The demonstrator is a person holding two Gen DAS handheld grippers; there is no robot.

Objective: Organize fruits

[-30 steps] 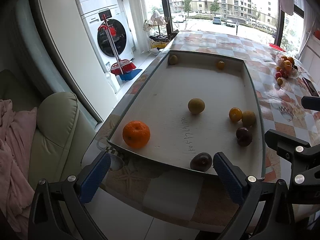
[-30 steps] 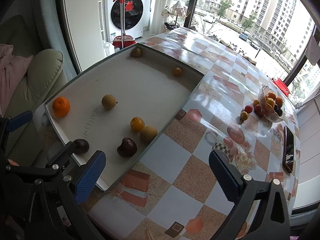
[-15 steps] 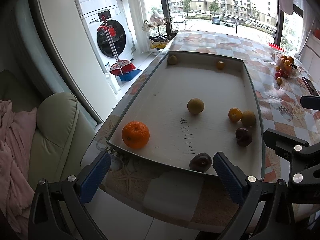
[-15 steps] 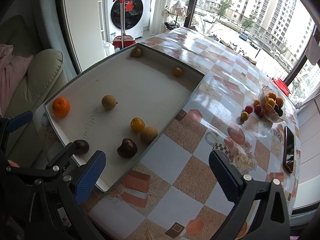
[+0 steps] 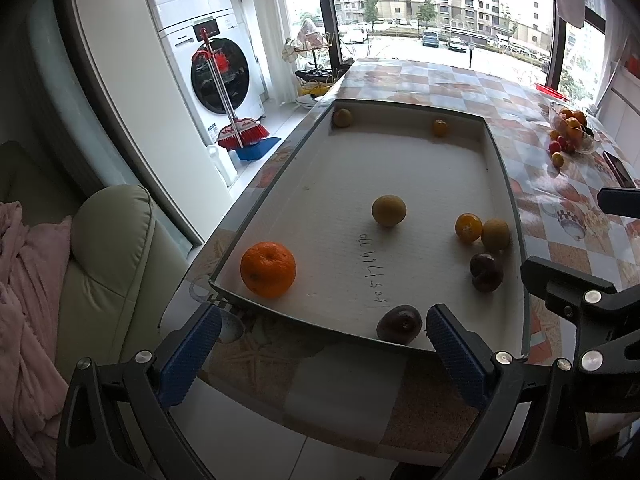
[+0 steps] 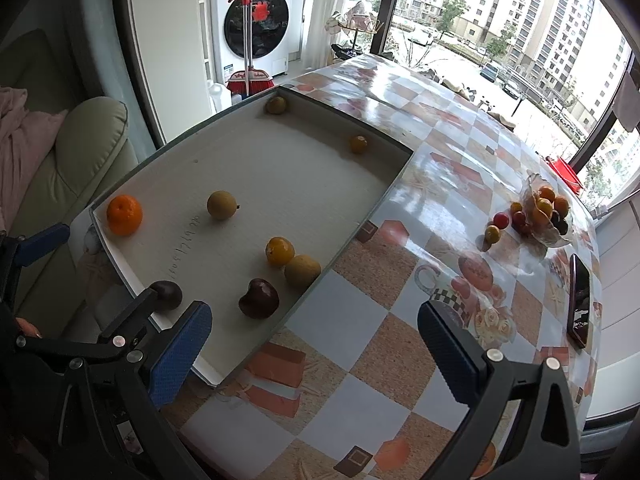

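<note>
Left wrist view
Room: a checkered table (image 5: 448, 80) runs to a window at the top of the frame; a washing machine (image 5: 212, 56) stands at upper left, a sofa (image 5: 100, 264) at lower left.
Tray: a shallow white tray (image 5: 400, 168) fills the centre.
Fruit: a large orange (image 5: 267, 268) at lower left of the tray; a yellow-brown fruit (image 5: 389, 210) in the middle; a small orange fruit (image 5: 468, 227) touching a tan one (image 5: 495, 234) at right; a dark red fruit (image 5: 486, 272) just below them; another dark fruit (image 5: 399, 324) against the near rim.
Left gripper (image 5: 320, 354): jaws spread wide, nothing between them — it hangs over the table's near edge.

Right wrist view
Surface: the table takes up the right half, the tray the left.
Bowl: a glass bowl of fruit (image 6: 540, 216) at the right, with loose small fruits just beside it — possibly plums, too small to tell.
Phone: a dark phone (image 6: 580, 300) at far right.
Right gripper (image 6: 314, 354): jaws wide apart and empty, low in the frame, above the tray's near corner and the table.
</note>
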